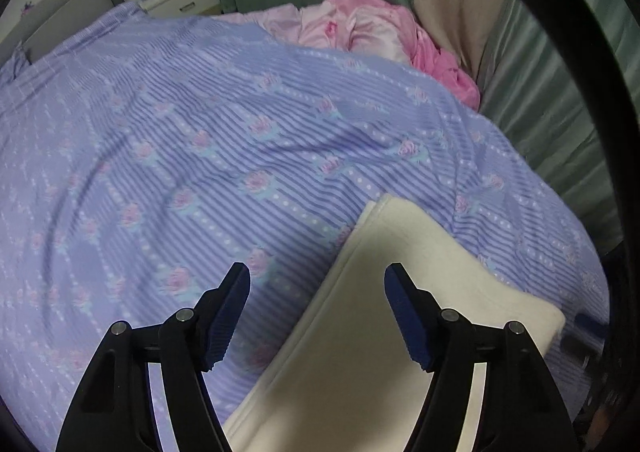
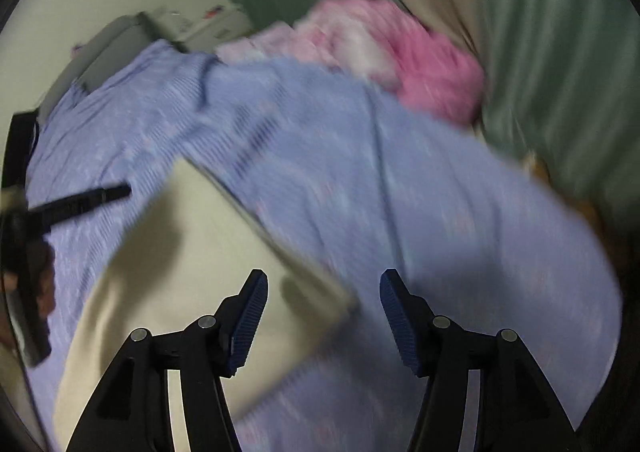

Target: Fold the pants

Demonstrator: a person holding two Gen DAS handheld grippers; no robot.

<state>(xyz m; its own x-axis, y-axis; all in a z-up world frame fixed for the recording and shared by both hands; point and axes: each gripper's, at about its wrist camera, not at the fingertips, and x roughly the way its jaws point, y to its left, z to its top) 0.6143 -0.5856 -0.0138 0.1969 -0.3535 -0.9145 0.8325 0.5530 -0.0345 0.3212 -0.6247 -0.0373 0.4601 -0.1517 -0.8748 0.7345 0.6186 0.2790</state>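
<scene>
Cream pants (image 1: 372,332) lie folded flat on the bed (image 1: 168,155), near its front edge. Your left hand-held gripper (image 1: 317,312) and right hand-held gripper (image 2: 323,316) hang spread and empty above them, so lower squarely and pinch one layered edge before folding again.

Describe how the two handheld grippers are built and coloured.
The left gripper and right gripper look alike: black plastic linkage arms that widen toward the base, round silver pivot pins at the joints, and two tapered fingers faced with ribbed dark blue pads. No cables, markings or sleeves are visible.
</scene>
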